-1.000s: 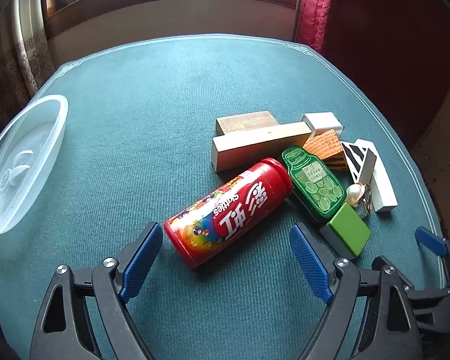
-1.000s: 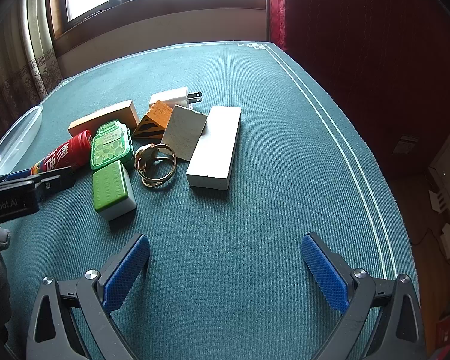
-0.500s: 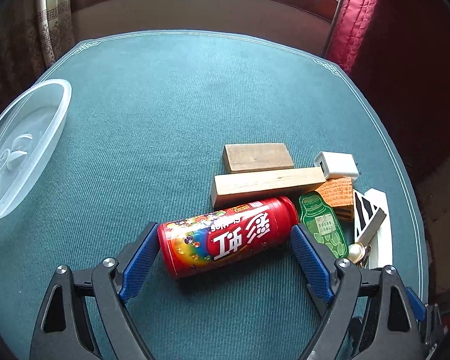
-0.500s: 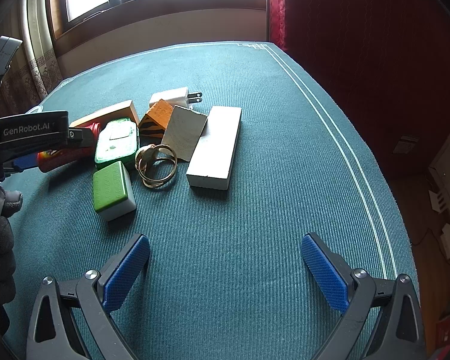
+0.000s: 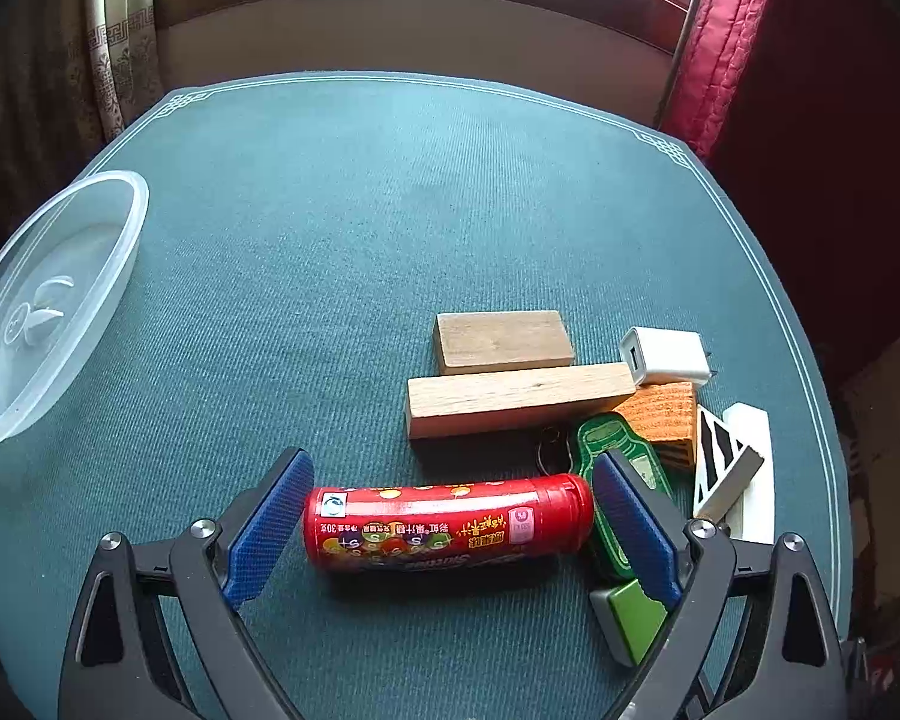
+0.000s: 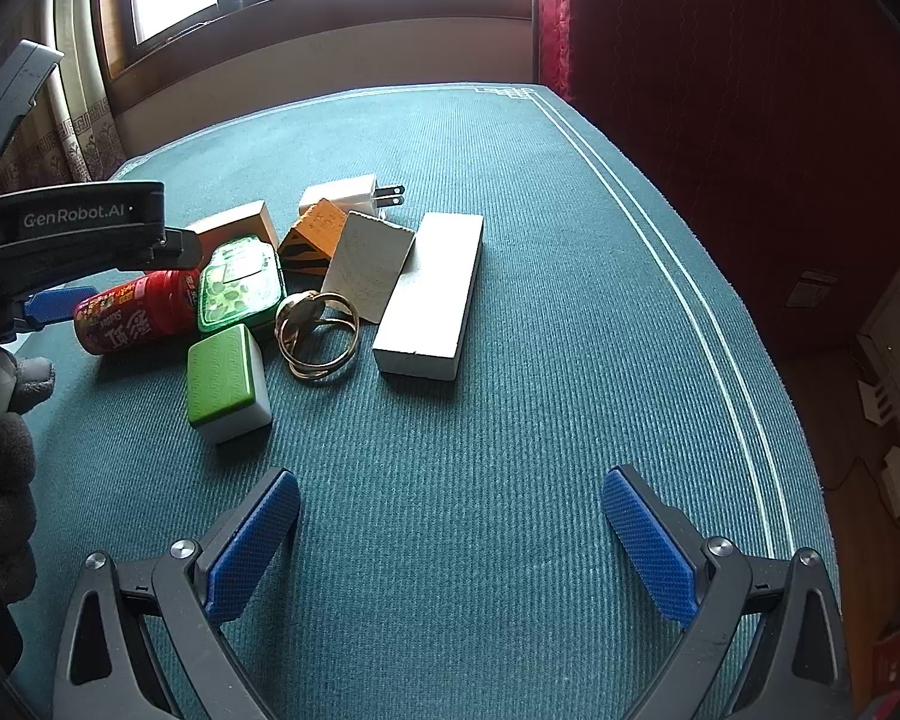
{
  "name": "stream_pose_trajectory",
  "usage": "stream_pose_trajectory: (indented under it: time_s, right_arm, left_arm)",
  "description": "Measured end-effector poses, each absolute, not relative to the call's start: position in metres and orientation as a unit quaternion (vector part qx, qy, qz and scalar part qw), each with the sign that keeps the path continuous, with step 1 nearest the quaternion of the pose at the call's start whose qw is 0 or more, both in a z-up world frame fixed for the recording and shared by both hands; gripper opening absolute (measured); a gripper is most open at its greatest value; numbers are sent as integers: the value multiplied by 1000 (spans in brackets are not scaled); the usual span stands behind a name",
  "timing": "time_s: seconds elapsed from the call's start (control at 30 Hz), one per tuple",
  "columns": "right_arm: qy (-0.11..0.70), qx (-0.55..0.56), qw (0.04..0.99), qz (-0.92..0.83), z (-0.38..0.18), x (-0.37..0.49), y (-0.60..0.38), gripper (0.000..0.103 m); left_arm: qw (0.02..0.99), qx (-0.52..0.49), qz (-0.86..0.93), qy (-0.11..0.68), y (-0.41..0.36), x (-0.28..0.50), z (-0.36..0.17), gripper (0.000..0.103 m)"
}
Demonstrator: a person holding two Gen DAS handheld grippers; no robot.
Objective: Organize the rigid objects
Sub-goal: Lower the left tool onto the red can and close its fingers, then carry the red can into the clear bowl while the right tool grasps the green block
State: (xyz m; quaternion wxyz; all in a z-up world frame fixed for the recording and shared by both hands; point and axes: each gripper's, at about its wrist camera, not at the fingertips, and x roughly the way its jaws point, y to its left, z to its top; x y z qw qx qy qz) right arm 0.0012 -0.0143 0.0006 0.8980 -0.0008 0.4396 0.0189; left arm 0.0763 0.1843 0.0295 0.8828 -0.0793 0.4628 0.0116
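Green ribbed cloth covers the surface (image 5: 330, 240), which has a pale border line; behind it are a window and a red curtain (image 5: 720, 30).

Left hand-held gripper (image 5: 447, 531): jaws spread to either side of a red candy tube (image 5: 444, 525) lying on its side on the cloth. The left blue pad sits just beside the tube's flat base and the right pad at its rounded cap end; whether either pad presses the tube cannot be told. In the right wrist view this gripper (image 6: 66, 300) enters from the left, with a gloved hand (image 6: 6, 450) below it.

Right hand-held gripper (image 6: 450, 540): jaws wide apart, nothing between them, positioned above bare cloth near the pile.

The other items are clustered just right of the tube:
- green bottle-shaped tin (image 6: 240, 288), touching the tube's cap end
- green-topped tile (image 6: 225, 378) just in front of the tin
- metal ring (image 6: 318, 330) beside the tile
- long white block (image 6: 432, 294), with a grey slab (image 6: 366, 264) leaning on it
- orange striped wedge (image 6: 312, 237)
- white plug adapter (image 6: 348, 195), prongs pointing right
- two wooden blocks, the long one (image 5: 516, 399) just in front of the short one (image 5: 501, 341)

A clear plastic container (image 5: 48, 306) sits at the far left edge of the surface, well apart from the pile.
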Motion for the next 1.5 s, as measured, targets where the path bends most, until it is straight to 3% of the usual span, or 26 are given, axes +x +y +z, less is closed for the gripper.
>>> stream_pose_trajectory:
  time_s: [0.6, 1.1, 1.2, 1.37, 1.5]
  right_arm:
    - [440, -1, 898, 17, 1, 0, -13, 103]
    - [430, 25, 901, 62, 11, -9, -8, 103]
    - [417, 10, 905, 82, 17, -9, 13, 97]
    - [418, -13, 903, 101, 20, 5, 38, 73]
    - [426, -19, 898, 108, 16, 14, 49, 60]
  left_arm:
    - [877, 19, -46, 478, 188, 40, 3, 96]
    - [894, -6, -51, 446, 209, 26, 6, 96]
    - [897, -3, -39, 439, 216, 22, 9, 96]
    - [904, 0, -27, 428, 228, 16, 15, 96]
    - [909, 2, -20, 417, 235, 11, 19, 96]
